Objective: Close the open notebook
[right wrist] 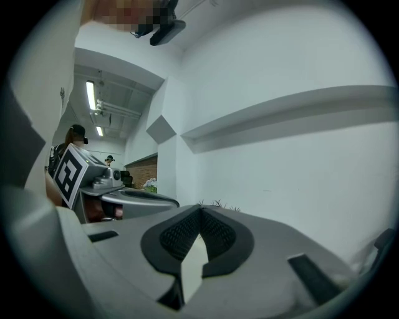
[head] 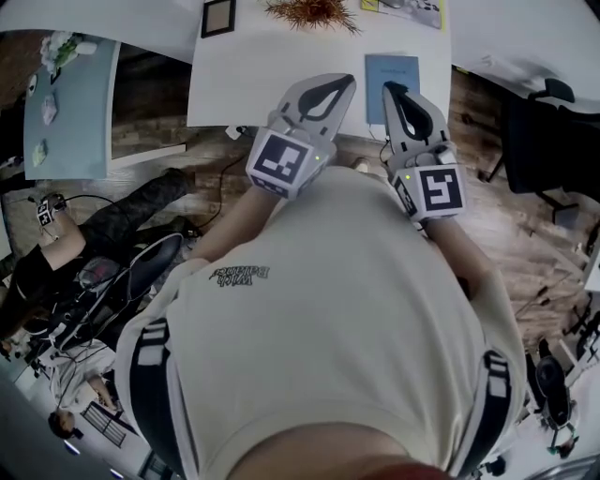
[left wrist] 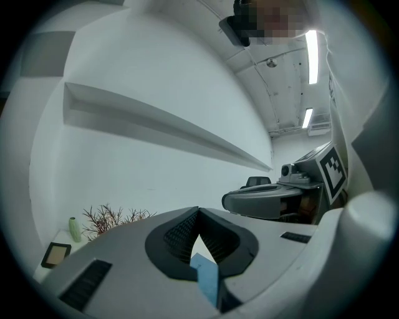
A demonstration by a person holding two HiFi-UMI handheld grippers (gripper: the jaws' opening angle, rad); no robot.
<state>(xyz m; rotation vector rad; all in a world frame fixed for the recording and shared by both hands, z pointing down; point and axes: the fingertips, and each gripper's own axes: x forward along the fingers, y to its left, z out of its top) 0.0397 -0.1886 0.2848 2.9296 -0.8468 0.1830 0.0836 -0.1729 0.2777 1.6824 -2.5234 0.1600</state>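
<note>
A blue notebook [head: 392,75] lies shut on the white table [head: 253,84], near its front edge. Both grippers hang side by side over that edge, pointing almost level toward the wall. My left gripper [head: 349,81] is left of the notebook, its jaws met at the tips with nothing between them. A strip of the blue notebook [left wrist: 206,274] shows below its shut jaws [left wrist: 199,210]. My right gripper [head: 388,87] sits over the notebook's near left corner, jaws also shut and empty [right wrist: 201,210]. Only white table shows under it.
At the table's back stand a small picture frame [head: 217,17], a dried plant [head: 309,11] and a green vase [left wrist: 74,229]. A black chair [head: 539,131] is at the right. A light blue table [head: 75,103] and a seated person [head: 56,253] are at the left.
</note>
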